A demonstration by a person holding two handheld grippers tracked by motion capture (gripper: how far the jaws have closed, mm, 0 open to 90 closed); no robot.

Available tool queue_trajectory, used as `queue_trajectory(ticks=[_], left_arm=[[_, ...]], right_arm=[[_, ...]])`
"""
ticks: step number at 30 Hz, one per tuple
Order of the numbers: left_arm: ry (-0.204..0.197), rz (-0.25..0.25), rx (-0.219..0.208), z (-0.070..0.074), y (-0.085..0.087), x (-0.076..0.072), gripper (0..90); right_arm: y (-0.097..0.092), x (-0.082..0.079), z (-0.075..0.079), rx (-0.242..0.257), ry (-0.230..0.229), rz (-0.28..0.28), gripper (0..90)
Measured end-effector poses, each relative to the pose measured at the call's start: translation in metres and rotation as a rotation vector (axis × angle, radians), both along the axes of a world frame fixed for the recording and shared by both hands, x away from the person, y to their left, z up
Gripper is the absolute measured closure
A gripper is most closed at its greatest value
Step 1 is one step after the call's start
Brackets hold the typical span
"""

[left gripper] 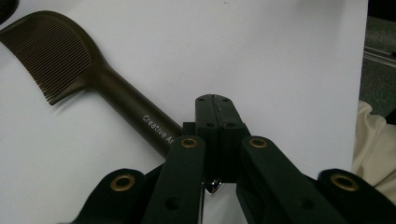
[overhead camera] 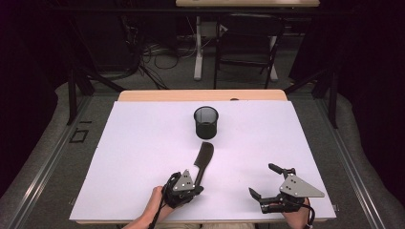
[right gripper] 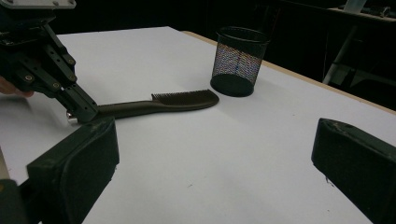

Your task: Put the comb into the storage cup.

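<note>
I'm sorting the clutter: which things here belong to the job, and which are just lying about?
In the job: comb, left gripper shut beside its handle, mesh cup, right gripper open.
Lying about: chair, cables behind the table.

We see a white-topped wooden table [overhead camera: 143, 143]; on it lie a dark brown plastic comb [overhead camera: 203, 161] and a black wire-mesh cup [overhead camera: 206, 122].

The table [overhead camera: 143, 143] lies open on its left and right sides; a mesh cup [overhead camera: 206, 122] stands upright at the far centre; a comb [overhead camera: 202, 162] lies flat just near of it, apart from it; bare room separates the comb from the right gripper [overhead camera: 261, 181].
</note>
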State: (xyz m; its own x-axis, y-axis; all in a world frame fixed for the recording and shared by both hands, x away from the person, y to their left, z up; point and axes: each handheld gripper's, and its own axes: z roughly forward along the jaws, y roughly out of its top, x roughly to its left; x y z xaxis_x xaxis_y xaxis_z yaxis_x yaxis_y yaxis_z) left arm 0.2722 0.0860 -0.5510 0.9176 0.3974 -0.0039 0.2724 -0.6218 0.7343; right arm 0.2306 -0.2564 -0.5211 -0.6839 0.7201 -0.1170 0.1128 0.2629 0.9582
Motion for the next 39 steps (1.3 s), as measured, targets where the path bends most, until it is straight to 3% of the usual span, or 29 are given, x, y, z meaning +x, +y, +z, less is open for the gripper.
queue_trajectory(ticks=[9,39], left_arm=[[-0.014,0.005,0.028,0.001,0.003,0.0,90.0],[-0.027,0.057,0.058,-0.001,0.017,0.008,90.0]], right_arm=[[0.0,0.0,0.0,-0.001,-0.001,0.0,0.4],[0.0,0.0,0.0,-0.007,0.0,-0.001,0.5]])
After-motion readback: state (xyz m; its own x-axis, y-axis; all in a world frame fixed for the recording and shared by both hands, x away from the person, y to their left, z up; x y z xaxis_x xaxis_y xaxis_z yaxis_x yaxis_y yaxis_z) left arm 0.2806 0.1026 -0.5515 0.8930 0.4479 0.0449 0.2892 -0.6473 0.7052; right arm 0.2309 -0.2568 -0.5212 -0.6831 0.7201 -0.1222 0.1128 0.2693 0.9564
